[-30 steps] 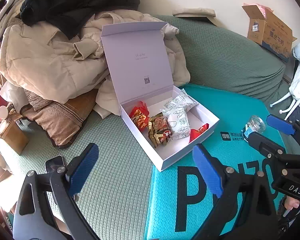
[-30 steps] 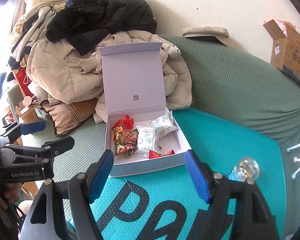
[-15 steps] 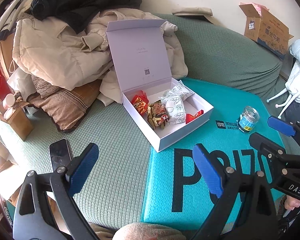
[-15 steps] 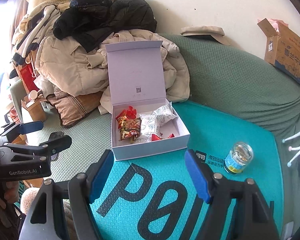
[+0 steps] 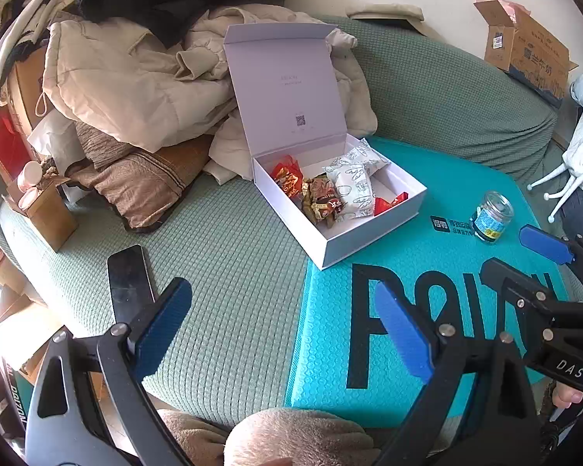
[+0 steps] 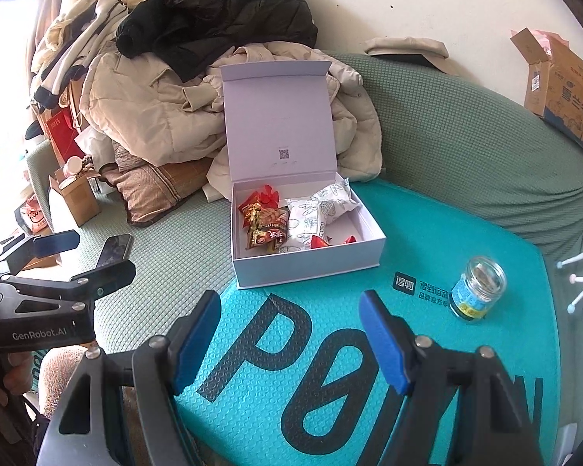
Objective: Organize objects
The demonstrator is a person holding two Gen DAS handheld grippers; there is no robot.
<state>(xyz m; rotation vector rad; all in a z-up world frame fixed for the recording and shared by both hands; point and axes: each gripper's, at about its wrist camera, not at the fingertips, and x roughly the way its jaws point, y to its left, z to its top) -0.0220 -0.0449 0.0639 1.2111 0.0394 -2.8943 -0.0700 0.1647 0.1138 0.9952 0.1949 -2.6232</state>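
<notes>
Grippers, left (image 5: 281, 334) & right (image 6: 299, 341), both wide open w/ nothing held, have backed off vs 1 s ago; open white box (image 6: 307, 268) w/ snacks at mat's (image 6: 369, 349) far-left corner, jar (image 6: 478, 291) outside, unpacked.

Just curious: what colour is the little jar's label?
Light blue with yellow, on the jar; clearest in the right wrist view.

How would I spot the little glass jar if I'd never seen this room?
Find the turquoise mat lying on the green sofa. An open white box of snack packets sits at the mat's near-left corner; the glass jar stands alone to its right. It is the only clear, upright thing there, with a blue-and-yellow label.
</notes>
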